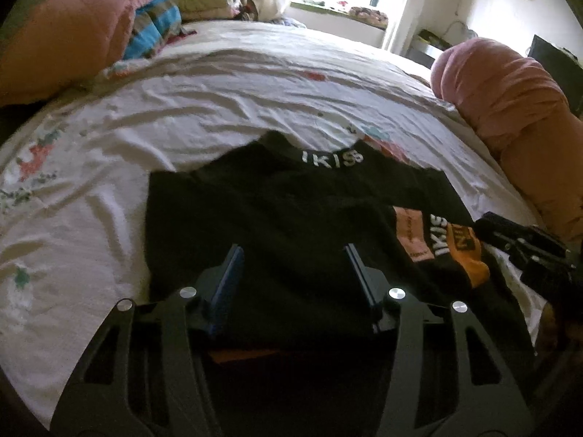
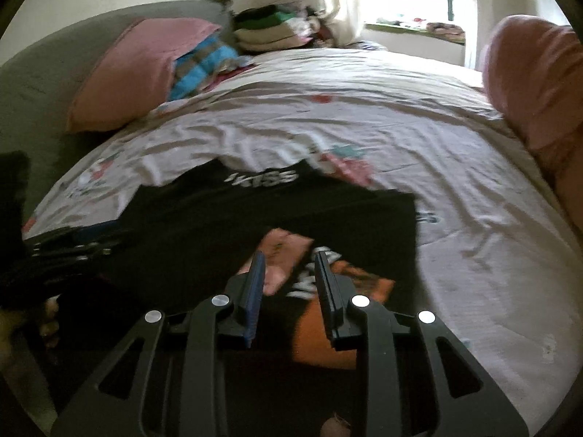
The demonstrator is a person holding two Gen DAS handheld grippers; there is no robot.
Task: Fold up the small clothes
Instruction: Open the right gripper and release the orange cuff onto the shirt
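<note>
Both sets of fingers stand apart, clamping nothing, over the black garment (image 1: 277,211) lying crosswise on the bed (image 1: 109,189): left gripper (image 1: 293,255) mid-cloth, right gripper (image 2: 289,264) at its orange-patched end.

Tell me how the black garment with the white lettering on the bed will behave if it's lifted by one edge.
The black garment will likely hang floppy: it lies flat and follows the bed sheet, with a wavy far edge. It looks thin, so probably light. Its pink and orange panel already sits folded over, so layers may slide apart or unfold unless both are pinched together.
</note>
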